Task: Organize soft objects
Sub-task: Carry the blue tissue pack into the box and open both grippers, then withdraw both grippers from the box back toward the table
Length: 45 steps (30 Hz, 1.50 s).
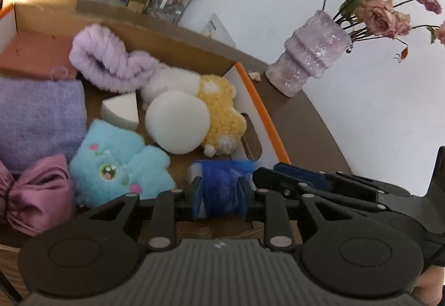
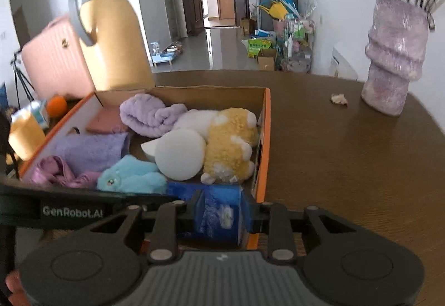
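Grippers share one load: my left gripper [image 1: 219, 192] and right gripper [image 2: 219, 211] each pinch the blue fluffy piece [image 1: 221, 183], carrying it spread between them, with the cardboard box [image 2: 265, 139] of soft toys just ahead.

Soft pastels in an orange-edged box

We see a brown cardboard box [image 2: 267, 139] with orange rim holding a lilac towel [image 1: 39, 116], a sky-blue plush [image 1: 119, 164], a white round sponge [image 1: 178, 122] and a yellow-and-white plush [image 2: 233, 144]; our black grippers carry blue pads [image 1: 196, 200] around a deep blue fuzzy thing [image 1: 222, 189]
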Motion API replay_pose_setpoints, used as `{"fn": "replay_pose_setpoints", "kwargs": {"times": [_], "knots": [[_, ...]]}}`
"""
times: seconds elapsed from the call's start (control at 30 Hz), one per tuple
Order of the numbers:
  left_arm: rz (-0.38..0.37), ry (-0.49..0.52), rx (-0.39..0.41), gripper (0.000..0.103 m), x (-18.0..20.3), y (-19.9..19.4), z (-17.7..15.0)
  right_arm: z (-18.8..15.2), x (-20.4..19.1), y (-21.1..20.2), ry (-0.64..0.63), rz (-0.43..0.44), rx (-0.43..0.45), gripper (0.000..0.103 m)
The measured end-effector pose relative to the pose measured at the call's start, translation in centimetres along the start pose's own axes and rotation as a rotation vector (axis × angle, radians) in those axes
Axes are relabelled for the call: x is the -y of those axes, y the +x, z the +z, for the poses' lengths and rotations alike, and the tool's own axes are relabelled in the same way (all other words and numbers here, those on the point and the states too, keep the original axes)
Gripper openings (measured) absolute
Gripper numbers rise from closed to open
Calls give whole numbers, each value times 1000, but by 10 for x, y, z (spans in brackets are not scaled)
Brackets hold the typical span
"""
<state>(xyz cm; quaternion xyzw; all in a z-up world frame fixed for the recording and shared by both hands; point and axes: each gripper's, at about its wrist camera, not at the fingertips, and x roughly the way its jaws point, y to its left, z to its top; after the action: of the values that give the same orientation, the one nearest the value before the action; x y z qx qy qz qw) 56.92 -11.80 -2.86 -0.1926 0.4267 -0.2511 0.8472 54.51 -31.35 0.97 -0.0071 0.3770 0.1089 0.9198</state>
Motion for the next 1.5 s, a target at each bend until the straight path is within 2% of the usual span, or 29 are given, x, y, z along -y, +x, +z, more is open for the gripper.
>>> {"fn": "replay_pose_setpoints", "kwargs": {"times": [0.13, 0.2, 0.27, 0.33, 0.37, 0.43, 0.57, 0.63, 0.77, 0.9, 1.13, 1.23, 1.33, 1.5], "knots": [[-7, 55, 45, 32, 10, -31, 3, 6, -6, -29, -41, -16, 44, 30], [13, 100, 81, 33, 20, -56, 4, 12, -8, -50, -49, -18, 80, 30], [44, 143, 125, 36, 30, -86, 6, 18, -12, -79, -72, -21, 129, 32], [76, 183, 171, 40, 41, -117, 7, 22, -15, -111, -93, -18, 182, 42], [92, 202, 195, 42, 46, -131, 6, 23, -16, -124, -98, -15, 202, 43], [140, 250, 249, 52, 59, -162, 3, 25, -19, -153, -100, -6, 246, 44], [215, 315, 360, 62, 78, -214, -10, 18, -28, -197, -107, 17, 312, 53], [216, 338, 382, 64, 84, -232, -20, 11, -34, -211, -116, 29, 329, 56], [226, 338, 386, 64, 90, -247, -37, -3, -47, -226, -142, 32, 339, 56], [248, 329, 428, 82, 84, -264, -73, -41, -52, -239, -111, 58, 376, 63], [373, 401, 463, 85, 52, -282, -200, -164, -65, -255, -148, 85, 395, 71], [362, 338, 425, 85, 32, -283, -242, -199, -67, -253, -125, 118, 367, 71], [365, 252, 382, 85, 15, -280, -260, -213, -70, -245, -90, 149, 328, 71], [398, 232, 391, 86, 1, -280, -255, -211, -80, -227, -54, 186, 293, 71]]}}
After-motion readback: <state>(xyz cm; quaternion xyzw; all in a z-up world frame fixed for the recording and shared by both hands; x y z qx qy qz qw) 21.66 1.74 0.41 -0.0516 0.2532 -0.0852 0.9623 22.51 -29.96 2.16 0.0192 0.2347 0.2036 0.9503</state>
